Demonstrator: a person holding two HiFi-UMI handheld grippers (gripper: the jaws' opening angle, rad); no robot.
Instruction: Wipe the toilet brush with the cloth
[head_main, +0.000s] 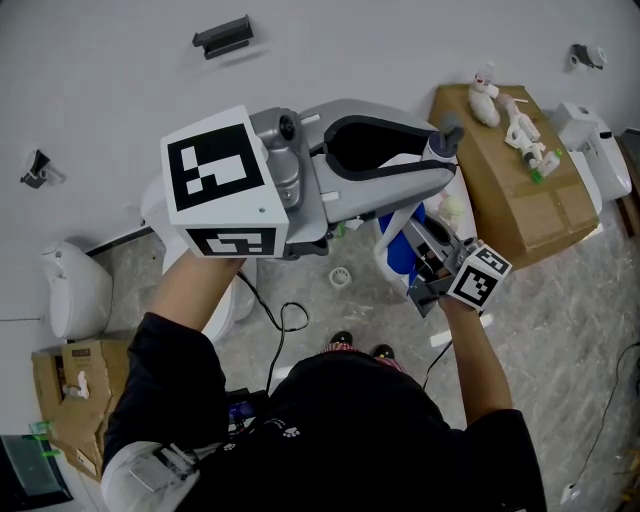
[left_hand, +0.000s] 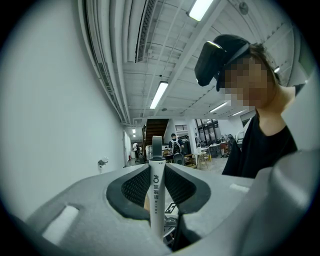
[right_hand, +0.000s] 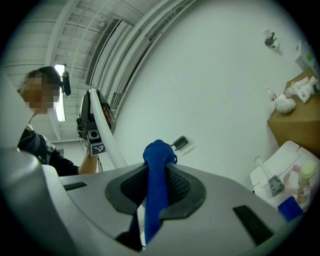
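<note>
My left gripper (left_hand: 156, 172) clamps the toilet brush handle (left_hand: 156, 205): judged light, rigid, slick; grip mid-shaft. My right gripper (right_hand: 159, 169) pinches the soft blue cloth (right_hand: 158, 151)

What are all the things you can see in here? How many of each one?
long plastic toilet brush handle: one, white, clamped in the jaws of the left gripper.
bunched fabric cloth: one, blue, clamped in the jaws of the right gripper.
cardboard boxes: two, brown, one at right by the wall, one at lower left.
small plastic items: several, white, on the right box.
rounded ceramic-looking fixtures: two, white, on the floor at left.
thin cable: one, black, on the floor.
wall bracket: one, dark grey, high on the wall.
left gripper, right gripper: two, grey with black-and-white marker cubes, one in each hand.
person's shirt: one, black, bottom centre.
</note>
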